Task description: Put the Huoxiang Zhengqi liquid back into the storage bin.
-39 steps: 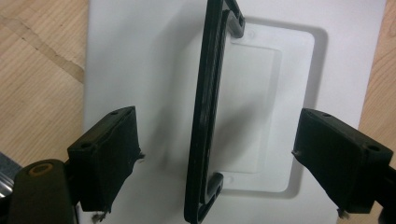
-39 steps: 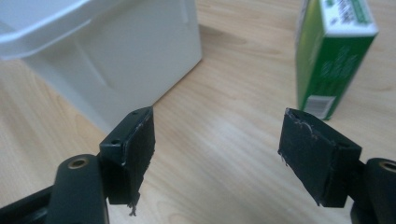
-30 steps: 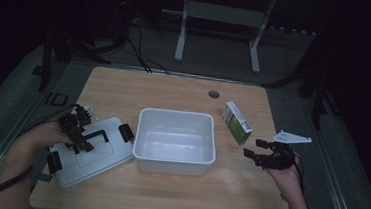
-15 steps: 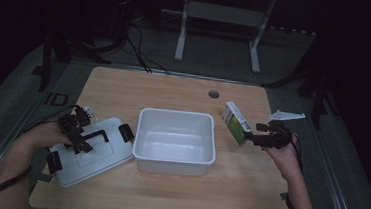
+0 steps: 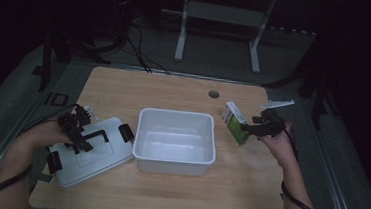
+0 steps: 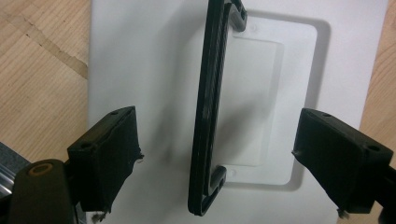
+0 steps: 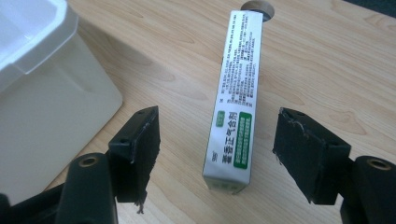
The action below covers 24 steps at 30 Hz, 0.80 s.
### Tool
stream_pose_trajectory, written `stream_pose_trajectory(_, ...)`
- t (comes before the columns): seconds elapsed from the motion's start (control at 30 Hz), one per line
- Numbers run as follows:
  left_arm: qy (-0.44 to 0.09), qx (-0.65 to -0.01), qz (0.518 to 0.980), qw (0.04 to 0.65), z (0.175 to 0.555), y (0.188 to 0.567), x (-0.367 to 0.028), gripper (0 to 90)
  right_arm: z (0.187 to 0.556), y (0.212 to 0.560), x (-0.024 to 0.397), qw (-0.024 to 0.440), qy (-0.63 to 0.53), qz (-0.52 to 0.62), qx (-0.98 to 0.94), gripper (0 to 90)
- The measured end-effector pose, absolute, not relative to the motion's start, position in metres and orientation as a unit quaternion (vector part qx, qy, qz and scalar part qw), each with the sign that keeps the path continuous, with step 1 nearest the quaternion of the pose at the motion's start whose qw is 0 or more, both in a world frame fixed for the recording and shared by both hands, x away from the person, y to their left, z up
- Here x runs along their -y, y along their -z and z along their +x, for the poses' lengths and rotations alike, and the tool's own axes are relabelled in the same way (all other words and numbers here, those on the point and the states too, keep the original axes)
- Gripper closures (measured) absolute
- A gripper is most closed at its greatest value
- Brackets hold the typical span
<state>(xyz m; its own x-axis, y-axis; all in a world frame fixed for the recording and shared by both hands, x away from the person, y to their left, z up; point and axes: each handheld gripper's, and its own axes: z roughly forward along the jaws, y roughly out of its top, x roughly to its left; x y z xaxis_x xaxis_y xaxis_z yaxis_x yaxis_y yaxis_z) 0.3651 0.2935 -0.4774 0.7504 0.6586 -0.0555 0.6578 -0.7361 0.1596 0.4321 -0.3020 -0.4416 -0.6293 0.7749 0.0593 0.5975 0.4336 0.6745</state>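
The right gripper (image 7: 215, 154), jaws spread and just closing around the box (image 7: 236, 107) standing on the counter (image 5: 174, 91) at three o'clock of the bin (image 5: 175, 141), is risking tipping it (narrow footing), while the left gripper (image 6: 217, 158) is straddling the lid handle (image 6: 210, 107), jaws apart.

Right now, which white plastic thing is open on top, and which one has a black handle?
The white plastic tub in the middle is open. The flat white lid on the left carries the black handle.

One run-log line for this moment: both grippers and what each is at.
left gripper: open, straddling lid handle | right gripper: open, jaws just closing in around green-and-white box, pads not touching | tub: empty
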Motion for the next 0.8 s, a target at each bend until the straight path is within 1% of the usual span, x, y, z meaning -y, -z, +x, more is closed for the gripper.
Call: stream_pose_trajectory(0.8, 0.001, -0.351, 0.933, 0.075, 0.366, 0.480, -0.294, 14.2, 0.478, 0.445, 0.278, 0.103, -0.227, 0.432, -0.867, 31.0)
